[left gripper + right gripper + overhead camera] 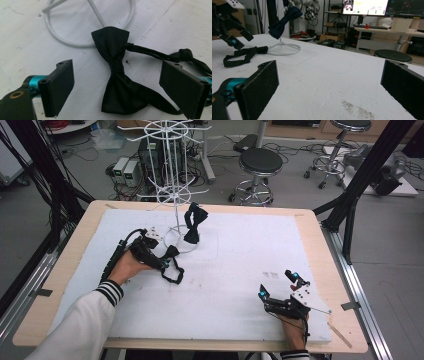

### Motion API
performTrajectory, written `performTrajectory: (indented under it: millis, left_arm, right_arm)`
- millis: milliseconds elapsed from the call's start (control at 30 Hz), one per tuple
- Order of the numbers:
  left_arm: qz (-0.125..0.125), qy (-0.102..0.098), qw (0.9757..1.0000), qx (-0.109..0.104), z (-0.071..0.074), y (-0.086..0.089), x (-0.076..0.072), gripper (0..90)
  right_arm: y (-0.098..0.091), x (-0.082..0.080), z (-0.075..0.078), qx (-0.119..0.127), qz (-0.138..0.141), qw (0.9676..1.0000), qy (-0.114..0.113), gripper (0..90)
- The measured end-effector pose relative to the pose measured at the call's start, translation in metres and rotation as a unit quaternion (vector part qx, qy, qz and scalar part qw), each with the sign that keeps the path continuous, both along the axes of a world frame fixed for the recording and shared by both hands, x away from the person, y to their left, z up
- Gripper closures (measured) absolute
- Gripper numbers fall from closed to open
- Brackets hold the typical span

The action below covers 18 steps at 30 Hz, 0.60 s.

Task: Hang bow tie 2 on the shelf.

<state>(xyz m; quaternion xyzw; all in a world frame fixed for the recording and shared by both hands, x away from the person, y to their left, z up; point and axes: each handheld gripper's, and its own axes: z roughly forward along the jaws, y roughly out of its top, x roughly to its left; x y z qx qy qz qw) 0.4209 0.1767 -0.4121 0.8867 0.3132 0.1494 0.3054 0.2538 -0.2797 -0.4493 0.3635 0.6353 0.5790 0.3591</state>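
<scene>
This is a lab, a robotics or recording workroom by the look of it. The pale wooden surface with its white foam mat point(250, 270) stands inside a frame of black metal struts point(367, 170), with thick bundles of black cables point(42, 180) running down the left side. On the grey floor behind it lie loose wires, small white-and-green power boxes point(126, 170) and two round black swivel stools on chrome bases point(260, 162). The right gripper view looks across the room to dark metal shelving stacked with gear point(332, 17), a long pale workbench point(387, 31), and lit computer monitors showing camera feeds and graphs point(364, 6).
</scene>
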Motion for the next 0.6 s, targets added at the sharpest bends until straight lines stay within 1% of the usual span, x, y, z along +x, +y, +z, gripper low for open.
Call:
performTrajectory:
  millis: [100,167,200,267,300,333,400,433,467,500,567,600]
  left_arm:
    - [-0.001,0.005,0.9999,0.009,-0.002,-0.001,0.002,17.9]
    - [0.003,0.008,0.9999,0.012,-0.004,-0.002,0.003,18.4]
    - [0.003,0.012,0.9998,0.014,-0.005,-0.002,0.003,19.5]
    - [0.004,0.013,0.9998,0.017,-0.006,-0.002,0.004,23.2]
    - [0.006,0.014,0.9997,0.019,-0.007,-0.002,0.005,23.3]
    - [0.006,0.016,0.9997,0.017,-0.009,-0.002,0.006,24.8]
    - [0.006,0.016,0.9997,0.017,-0.01,-0.003,0.006,30.2]
    - [0.005,0.018,0.9996,0.023,-0.011,-0.003,0.007,31.4]
    - [0.005,0.021,0.9995,0.022,-0.012,-0.003,0.007,33.5]
    - [0.004,0.02,0.9995,0.025,-0.012,-0.004,0.008,35.9]
    - [0.002,0.022,0.9996,0.018,-0.013,-0.004,0.008,40.3]
    - [-0.002,0.02,0.9996,0.021,-0.013,-0.003,0.008,43.5]
  right_arm:
    - [0.0,0.0,0.0,0.0,0.002,1.0,-0.001,0.8]
    - [0.0,0.001,0.0,-0.002,0.002,1.0,0.001,0.8]
    - [0.001,0.0,0.0,-0.001,0.002,1.0,0.003,0.8]
    - [0.001,0.001,0.0,-0.003,0.003,1.0,0.002,0.8]
    - [0.001,0.001,0.0,-0.003,0.003,1.0,0.003,0.8]
    - [0.001,0.001,-0.001,-0.003,0.003,1.0,0.003,0.8]
    - [0.001,0.001,-0.001,-0.002,0.003,1.0,0.003,0.8]
    - [0.001,0.001,-0.001,-0.003,0.004,1.0,0.003,0.8]
    - [0.001,0.001,-0.001,-0.003,0.003,1.0,0.003,0.8]
    - [0.001,0.001,-0.001,-0.004,0.003,1.0,0.003,0.8]
    - [0.002,0.0,-0.001,-0.003,0.005,1.0,0.007,0.8]
    - [0.002,0.001,-0.001,-0.004,0.004,1.0,0.006,0.8]
